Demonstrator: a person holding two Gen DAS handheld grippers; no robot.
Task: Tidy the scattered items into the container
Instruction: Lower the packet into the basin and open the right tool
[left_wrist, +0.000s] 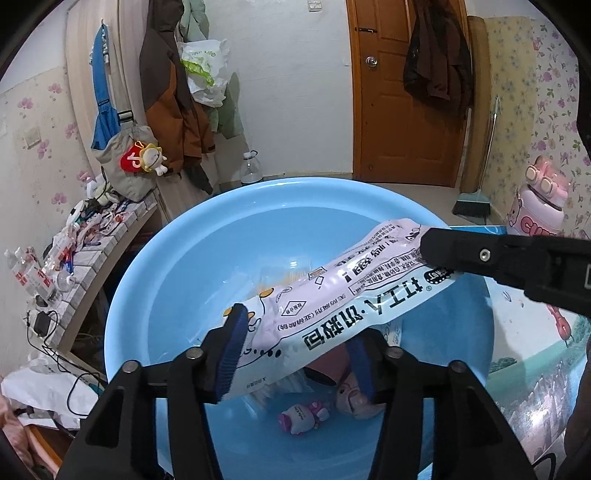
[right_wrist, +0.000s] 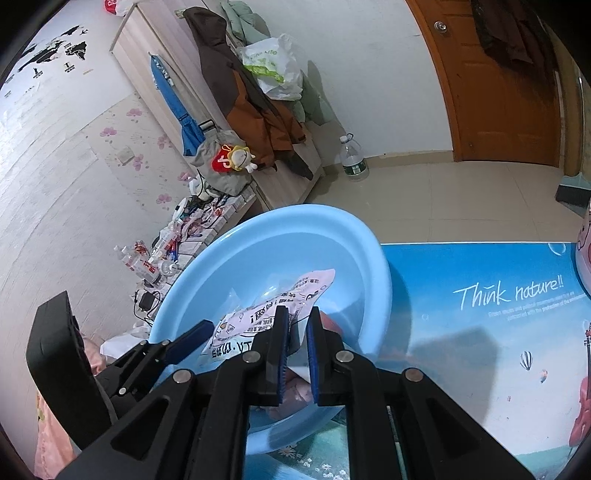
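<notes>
- Left gripper (left_wrist: 295, 354) hangs over the blue basin (left_wrist: 155, 280), jaws apart, the pink snack packet (left_wrist: 332, 295) lying loosely between them.
- Right gripper (right_wrist: 296, 350) is clamped on the packet's other end.
- A small pink toy (left_wrist: 303, 419) lies on the basin's floor.
- The basin sits at the desk's (right_wrist: 480, 332) left edge.

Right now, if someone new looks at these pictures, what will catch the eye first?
First the big blue basin filling the middle, and the long pink snack packet stretched across it. The right gripper pinches the packet's far end; the left gripper stands open around its near end. At the basin's bottom lies a small pink toy.
</notes>
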